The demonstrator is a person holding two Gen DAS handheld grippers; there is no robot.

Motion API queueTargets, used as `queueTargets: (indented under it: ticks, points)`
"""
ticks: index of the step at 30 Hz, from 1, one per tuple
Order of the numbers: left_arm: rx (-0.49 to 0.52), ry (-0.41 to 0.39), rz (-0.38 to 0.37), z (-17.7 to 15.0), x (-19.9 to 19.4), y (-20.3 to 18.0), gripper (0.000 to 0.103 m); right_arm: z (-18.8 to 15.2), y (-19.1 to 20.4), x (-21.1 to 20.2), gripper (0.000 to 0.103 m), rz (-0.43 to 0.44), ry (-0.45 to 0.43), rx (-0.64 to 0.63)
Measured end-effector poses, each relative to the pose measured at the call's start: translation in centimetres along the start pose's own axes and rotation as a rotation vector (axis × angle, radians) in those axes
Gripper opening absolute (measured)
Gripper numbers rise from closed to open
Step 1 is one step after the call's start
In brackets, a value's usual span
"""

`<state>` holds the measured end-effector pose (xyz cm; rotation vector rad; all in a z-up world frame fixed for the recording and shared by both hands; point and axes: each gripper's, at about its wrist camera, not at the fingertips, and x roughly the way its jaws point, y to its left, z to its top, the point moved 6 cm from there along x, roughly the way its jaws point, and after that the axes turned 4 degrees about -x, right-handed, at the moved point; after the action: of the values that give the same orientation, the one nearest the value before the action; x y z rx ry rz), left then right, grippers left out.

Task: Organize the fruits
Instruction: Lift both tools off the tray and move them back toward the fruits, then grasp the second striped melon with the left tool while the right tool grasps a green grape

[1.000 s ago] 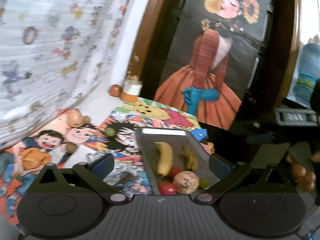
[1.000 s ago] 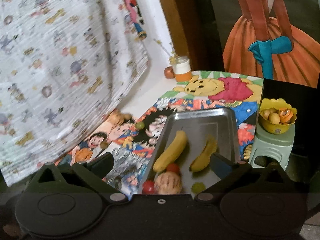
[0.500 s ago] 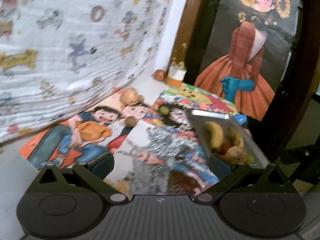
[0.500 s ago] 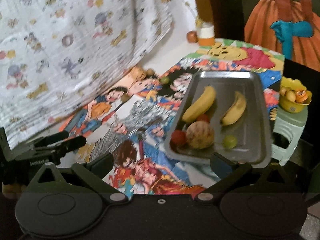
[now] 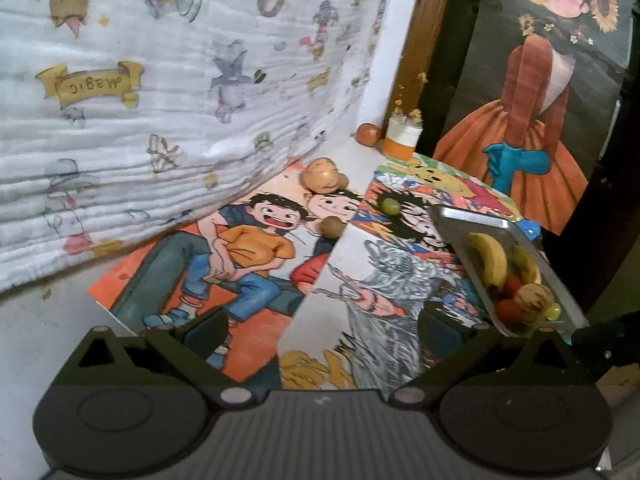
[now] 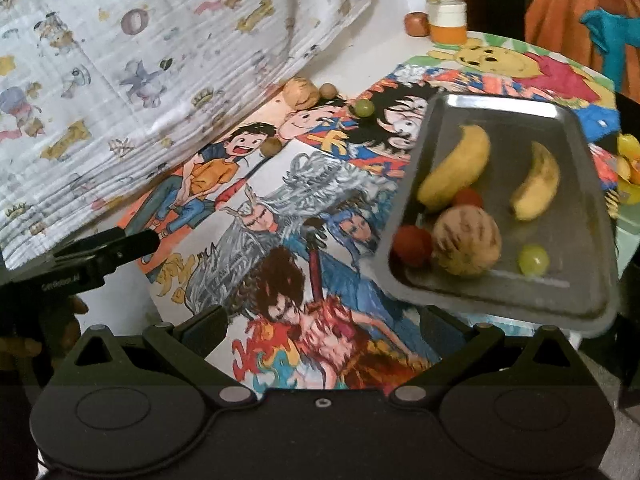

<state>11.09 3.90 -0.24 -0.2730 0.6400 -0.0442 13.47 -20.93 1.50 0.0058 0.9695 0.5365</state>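
**Left hand-held gripper is closer to the loose fruits**

Left hand-held gripper (image 5: 322, 322) has its fingers spread wide and holds nothing. It hangs low over the near part of the worktop (image 5: 52, 344), above the cartoon pictures. The right hand-held gripper (image 6: 322, 322) is spread wide too, and empty. It sits near the front rim of the metal tray (image 6: 592, 208).

In the tray, at the right, lie a red fruit (image 6: 412, 246), a round tan fruit (image 6: 466, 240), a green grape (image 6: 533, 260) and two bananas (image 6: 460, 168). These look sorted already.

Four fruits are left on the pictures, well away from both grippers. They lie far and a little to the right of the left one. First comes a small brown fruit (image 5: 332, 226). Past it lies a loose green grape (image 5: 389, 206). Farthest, by the hanging cloth (image 5: 160, 100), sits a big tan fruit (image 5: 322, 176) with a small brown nut (image 6: 329, 91) touching it.

I think the left side should go, straight ahead to the small brown fruit. It is round, so any grip angle will do.
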Motion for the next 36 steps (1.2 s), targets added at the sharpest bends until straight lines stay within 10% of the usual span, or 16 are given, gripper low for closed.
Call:
queueTargets:
  ticks: [19,36]
  points:
    - [0.203,-0.031,-0.002,10.9,11.0,-3.2,0.103,13.9,-3.7,6.0,0.102,-0.114,-0.173,-0.43]
    - [0.123,-0.011,-0.013,13.1,24.3,-3.3,0.094,17.7,-4.5,18.1,0.076,-0.095,-0.047,-0.538]
